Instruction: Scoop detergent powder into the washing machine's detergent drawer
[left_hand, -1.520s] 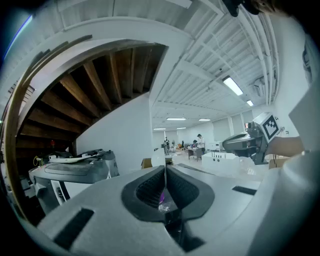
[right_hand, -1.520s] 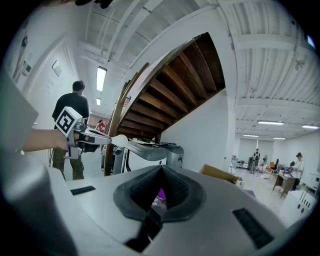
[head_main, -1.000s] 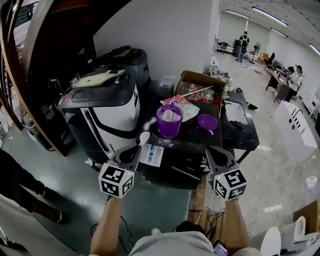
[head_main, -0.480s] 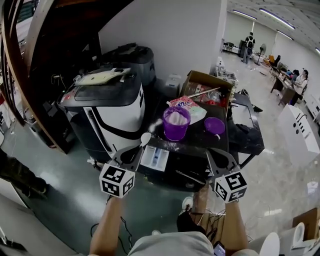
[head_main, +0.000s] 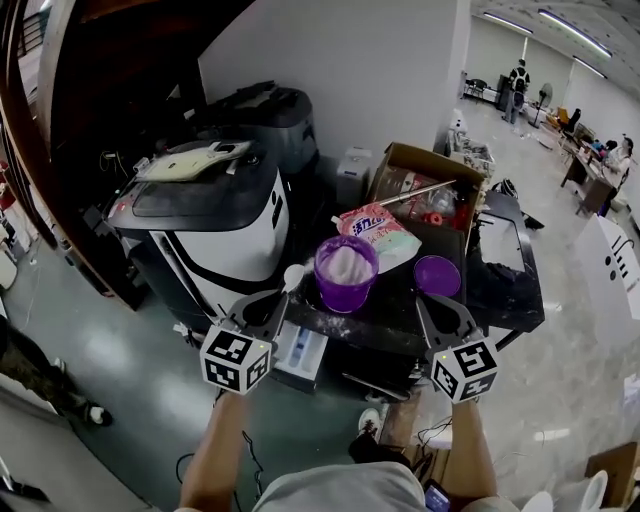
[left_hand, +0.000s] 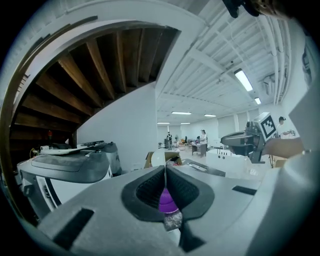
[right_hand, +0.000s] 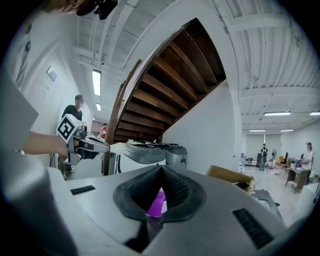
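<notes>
In the head view my left gripper (head_main: 272, 298) is shut on the handle of a white scoop (head_main: 290, 274), whose bowl sits just left of a purple cup (head_main: 345, 272) heaped with white powder. The left gripper view shows its jaws (left_hand: 165, 170) pressed together, the scoop bowl (left_hand: 157, 157) beyond them. My right gripper (head_main: 432, 305) is shut on nothing, below a purple lid (head_main: 437, 275); its own view (right_hand: 160, 171) looks at the cup (right_hand: 158, 202). A white detergent drawer (head_main: 300, 345) with a blue insert sticks out low beside the washing machine (head_main: 205, 215).
A pink and white detergent bag (head_main: 375, 225) lies behind the cup on the dark table (head_main: 500, 300), with an open cardboard box (head_main: 425, 185) further back. Powder is spilled by the cup's base. A second machine (head_main: 265, 115) stands against the wall. People are far off on the right.
Both grippers have come forward to the table: the cup and lid now lie closer to the jaws, and the scoop is nearer the cup's rim. Both stay shut.
</notes>
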